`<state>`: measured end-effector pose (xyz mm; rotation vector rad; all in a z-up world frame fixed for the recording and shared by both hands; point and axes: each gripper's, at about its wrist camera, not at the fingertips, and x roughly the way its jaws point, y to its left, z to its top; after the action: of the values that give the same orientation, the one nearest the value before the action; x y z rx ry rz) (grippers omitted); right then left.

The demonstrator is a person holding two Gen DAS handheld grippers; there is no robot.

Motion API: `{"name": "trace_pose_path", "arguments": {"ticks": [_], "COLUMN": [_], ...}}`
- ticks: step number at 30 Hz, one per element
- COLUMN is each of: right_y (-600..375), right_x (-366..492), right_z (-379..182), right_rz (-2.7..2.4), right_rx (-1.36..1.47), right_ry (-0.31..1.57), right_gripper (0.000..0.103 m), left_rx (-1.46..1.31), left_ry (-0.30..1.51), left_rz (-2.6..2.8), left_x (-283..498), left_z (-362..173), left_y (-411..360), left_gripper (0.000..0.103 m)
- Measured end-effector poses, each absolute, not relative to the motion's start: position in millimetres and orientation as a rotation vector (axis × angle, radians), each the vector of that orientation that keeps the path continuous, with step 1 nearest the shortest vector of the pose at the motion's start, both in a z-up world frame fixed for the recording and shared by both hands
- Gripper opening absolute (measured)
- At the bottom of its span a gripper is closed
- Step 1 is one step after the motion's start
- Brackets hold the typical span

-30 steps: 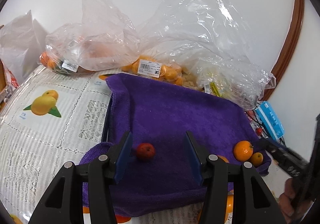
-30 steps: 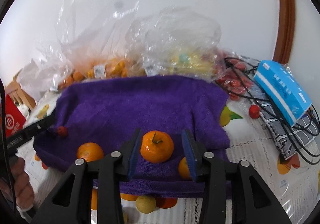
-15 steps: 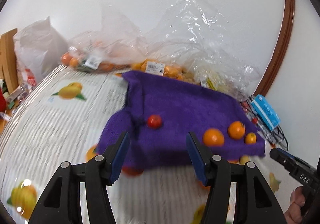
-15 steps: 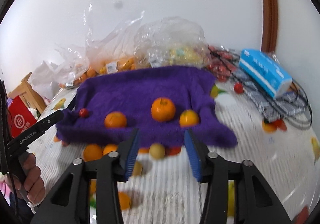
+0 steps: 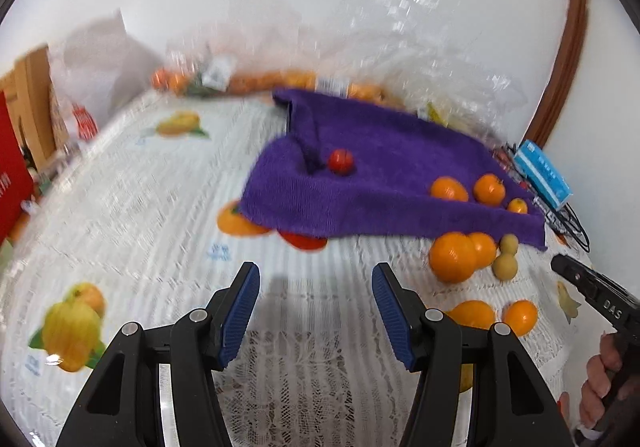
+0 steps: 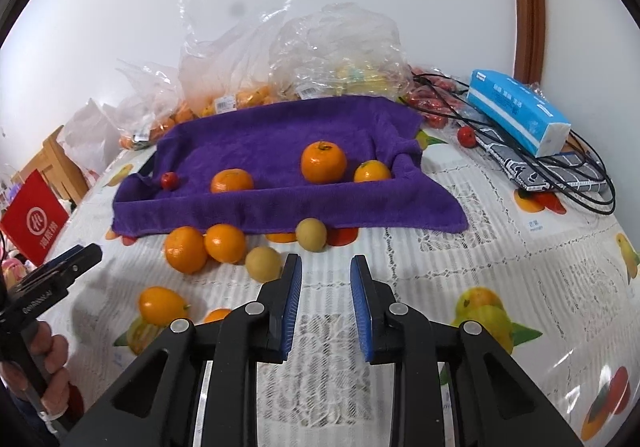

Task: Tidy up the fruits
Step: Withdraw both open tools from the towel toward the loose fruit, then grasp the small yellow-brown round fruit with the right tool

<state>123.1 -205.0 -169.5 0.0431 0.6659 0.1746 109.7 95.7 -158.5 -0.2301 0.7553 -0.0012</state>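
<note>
a lace tablecloth [image 6: 500, 247] printed with fruit covers the table by a white wall. a purple towel [image 6: 280, 143] holds three oranges [image 6: 323, 161] and a small red fruit [image 6: 169, 180]. the left gripper [image 5: 316, 287] gapes, empty. the right gripper [image 6: 325, 279] is narrowed to its tightest, empty. both have pulled back from the towel.

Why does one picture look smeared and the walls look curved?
Left wrist view: motion blur smears the plastic bags and purple towel. Right wrist view: sharper, oranges crisp. Both: the fisheye lens bends the door frame and darkens the corners.
</note>
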Motion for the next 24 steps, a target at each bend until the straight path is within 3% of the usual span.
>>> {"name": "trace_pose_path", "arguments": {"ticks": [24], "right_y": [-187], "right_x": [200], "right_z": [-199], "right_rz": [0.244], "right_rx": [0.05], "right_ry": [0.803], "right_gripper": [0.026], "left_rx": [-0.252], "left_ry": [0.803], "left_rz": [-0.043], "left_x": [118], "left_z": [-165], "left_y": [95], "left_gripper": [0.056]}}
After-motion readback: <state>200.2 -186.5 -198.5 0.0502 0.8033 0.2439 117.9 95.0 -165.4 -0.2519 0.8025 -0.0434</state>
